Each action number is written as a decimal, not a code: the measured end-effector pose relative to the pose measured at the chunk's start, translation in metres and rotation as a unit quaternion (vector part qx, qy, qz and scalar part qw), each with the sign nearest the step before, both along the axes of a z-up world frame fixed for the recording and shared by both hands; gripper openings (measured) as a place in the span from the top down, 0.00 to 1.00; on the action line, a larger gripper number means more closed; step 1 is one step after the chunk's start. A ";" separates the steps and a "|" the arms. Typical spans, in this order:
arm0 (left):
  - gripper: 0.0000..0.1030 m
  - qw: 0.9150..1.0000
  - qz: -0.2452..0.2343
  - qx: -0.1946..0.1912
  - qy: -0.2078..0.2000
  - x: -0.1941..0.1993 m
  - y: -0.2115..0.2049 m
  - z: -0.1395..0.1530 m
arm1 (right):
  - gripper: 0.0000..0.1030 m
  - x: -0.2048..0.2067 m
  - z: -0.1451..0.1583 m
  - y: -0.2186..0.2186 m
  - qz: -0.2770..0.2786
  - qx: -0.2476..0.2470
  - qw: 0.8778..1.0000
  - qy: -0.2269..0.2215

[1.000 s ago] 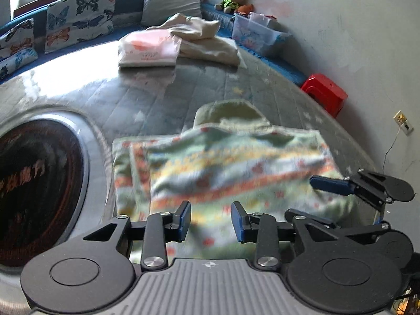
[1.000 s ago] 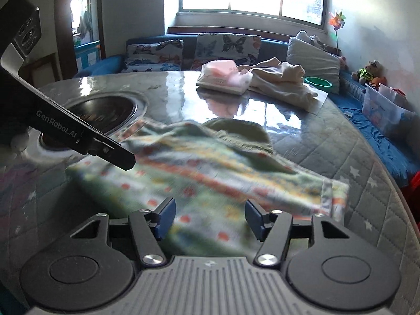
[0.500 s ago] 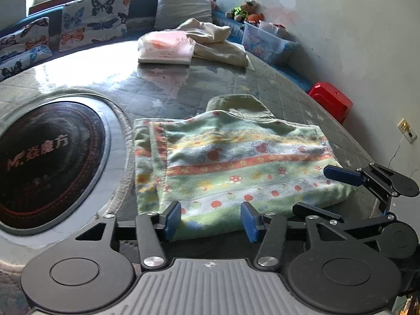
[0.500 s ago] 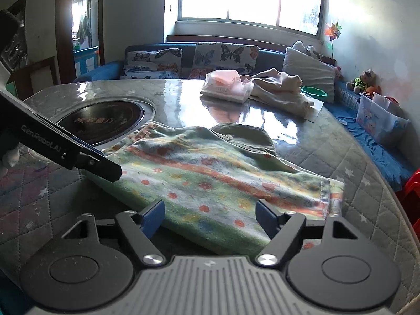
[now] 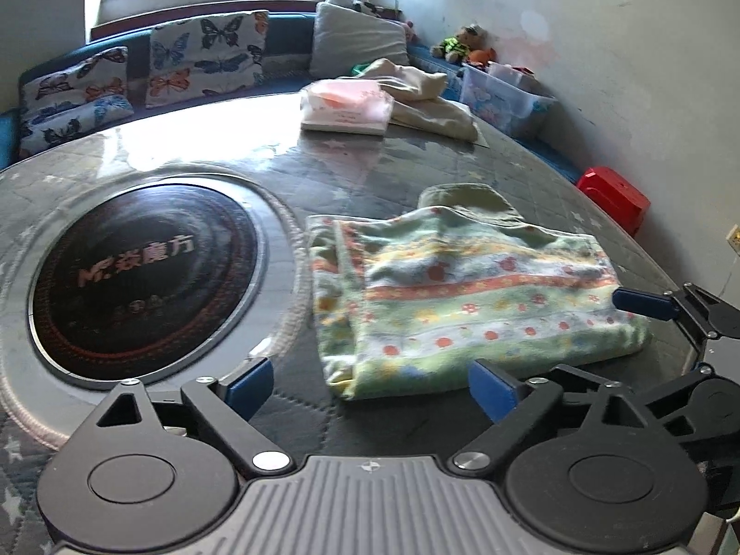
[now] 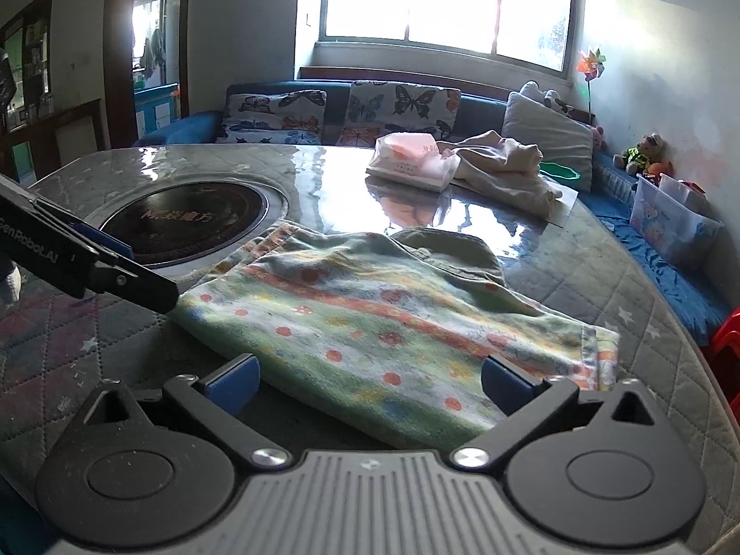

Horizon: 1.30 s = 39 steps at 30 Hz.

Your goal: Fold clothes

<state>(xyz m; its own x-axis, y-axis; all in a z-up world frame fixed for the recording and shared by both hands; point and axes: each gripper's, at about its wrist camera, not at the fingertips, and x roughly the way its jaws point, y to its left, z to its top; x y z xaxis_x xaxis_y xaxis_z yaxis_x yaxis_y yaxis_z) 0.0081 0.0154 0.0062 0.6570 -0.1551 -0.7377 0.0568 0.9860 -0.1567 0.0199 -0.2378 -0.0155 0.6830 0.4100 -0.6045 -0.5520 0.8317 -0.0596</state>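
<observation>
Left wrist view: left gripper point(image 5: 370, 381) jaws are opening wide off the garment point(image 5: 462, 296), which now lies folded at centre frame on the table point(image 5: 393, 171). Right gripper point(image 6: 370, 381) jaws are opening too, empty. This fold looks finished.

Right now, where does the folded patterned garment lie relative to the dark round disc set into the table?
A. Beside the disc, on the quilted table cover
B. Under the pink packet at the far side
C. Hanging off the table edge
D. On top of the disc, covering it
A: the folded patterned garment lies flat on the quilted table cover, next to the dark round disc, which shows uncovered.
</observation>
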 end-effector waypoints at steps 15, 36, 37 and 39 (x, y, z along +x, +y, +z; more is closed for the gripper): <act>0.00 0.998 0.060 0.018 -0.004 -0.005 0.030 -0.004 | 0.00 0.015 0.004 0.020 0.016 0.009 1.000 -0.003; 0.00 0.995 0.092 0.035 -0.005 -0.009 0.035 -0.011 | 0.00 0.034 -0.006 0.040 0.017 0.034 0.999 0.017; 0.00 0.995 0.092 0.035 -0.005 -0.008 0.036 -0.012 | 0.00 0.035 -0.005 0.041 0.017 0.035 0.999 0.017; 0.00 0.995 0.093 0.036 -0.006 -0.007 0.036 -0.011 | 0.00 0.036 -0.004 0.044 0.018 0.037 0.999 0.015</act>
